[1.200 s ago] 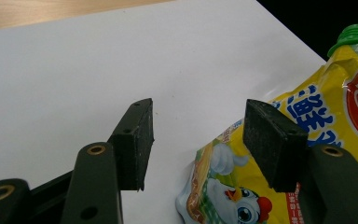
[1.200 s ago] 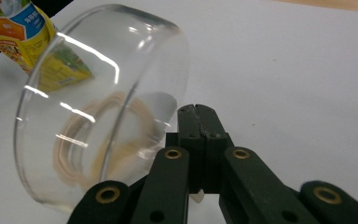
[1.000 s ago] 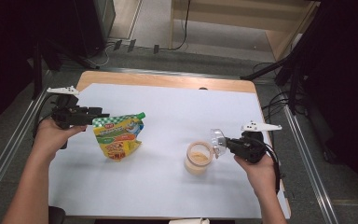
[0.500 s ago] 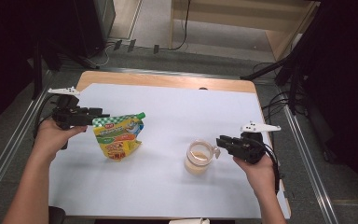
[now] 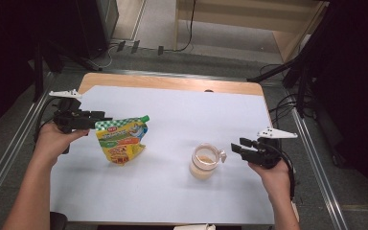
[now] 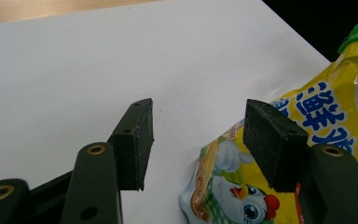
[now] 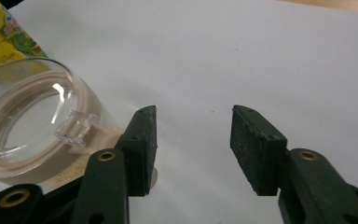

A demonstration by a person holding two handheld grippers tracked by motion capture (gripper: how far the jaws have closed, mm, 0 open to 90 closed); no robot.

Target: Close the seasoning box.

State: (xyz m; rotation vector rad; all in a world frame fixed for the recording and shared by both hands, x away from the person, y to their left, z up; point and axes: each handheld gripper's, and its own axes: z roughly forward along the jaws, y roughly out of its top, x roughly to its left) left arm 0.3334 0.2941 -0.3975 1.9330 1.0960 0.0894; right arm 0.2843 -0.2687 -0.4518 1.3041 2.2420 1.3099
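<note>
Glass mug (image 5: 204, 161) with a pale brownish drink stands upright on the white tabletop (image 5: 182, 120), toward its right near part, its small handle pointing at the right hand-held gripper (image 5: 236, 147). That gripper lies just beside the handle without touching it; its jaws have just been opening and stand about half apart with nothing between them, as the right gripper view shows, where the mug (image 7: 32, 126) sits to the left of the jaws. Well apart to the left lies a yellow spouted pouch (image 5: 121, 139) with a green cap, flat on the tabletop. The left hand-held gripper (image 5: 101, 119) rests at the pouch's upper left corner, jaws partly open; in the left gripper view one pad (image 6: 272, 140) stands over the pouch's edge (image 6: 242, 186), not pressing on it.
</note>
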